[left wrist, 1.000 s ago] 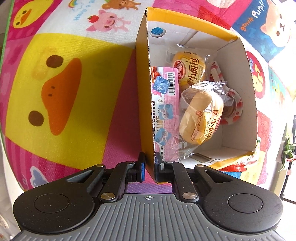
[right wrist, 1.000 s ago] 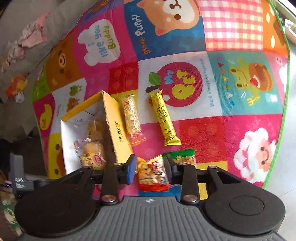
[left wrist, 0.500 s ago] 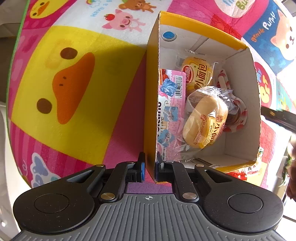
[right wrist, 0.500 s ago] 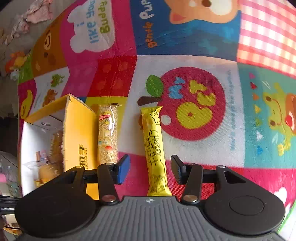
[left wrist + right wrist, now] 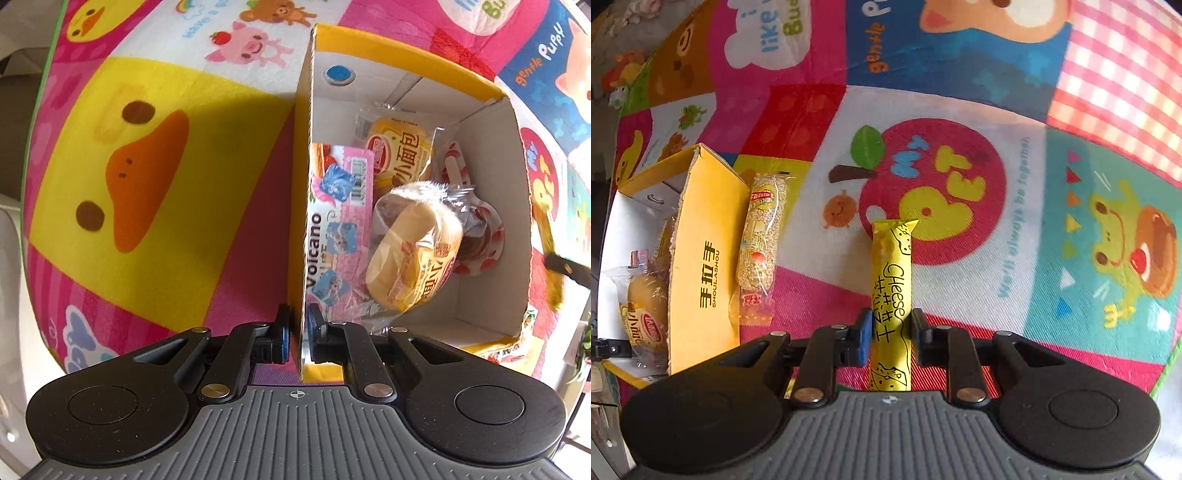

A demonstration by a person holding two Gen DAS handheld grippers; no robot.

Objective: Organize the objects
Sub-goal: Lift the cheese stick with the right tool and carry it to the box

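Pinching the near left wall of the open yellow cardboard box (image 5: 301,206), my left tongs (image 5: 296,338) are clamped on it, 1 finger outside and 1 inside, steadying it on the colourful cartoon play mat (image 5: 1015,258). My right tongs (image 5: 890,334) straddle the near end of the long yellow foil cheese stick (image 5: 892,288), which lies flat on the mat, right of the box. The pads sit just beside the wrapper; I cannot tell whether they are squeezing it yet.

Inside the box I count at least 4 things already packed: a pink flat snack packet (image 5: 341,229) along the left wall, 2 clear-wrapped small buns (image 5: 413,258), and a red-and-white piece beneath them that I can't identify. By my reckoning that is well over halfway. Left outside are the cheese stick and the clear-wrapped grain bar (image 5: 759,247), which touches the box's right wall, plus another wrapper peeking out past the box's near corner.
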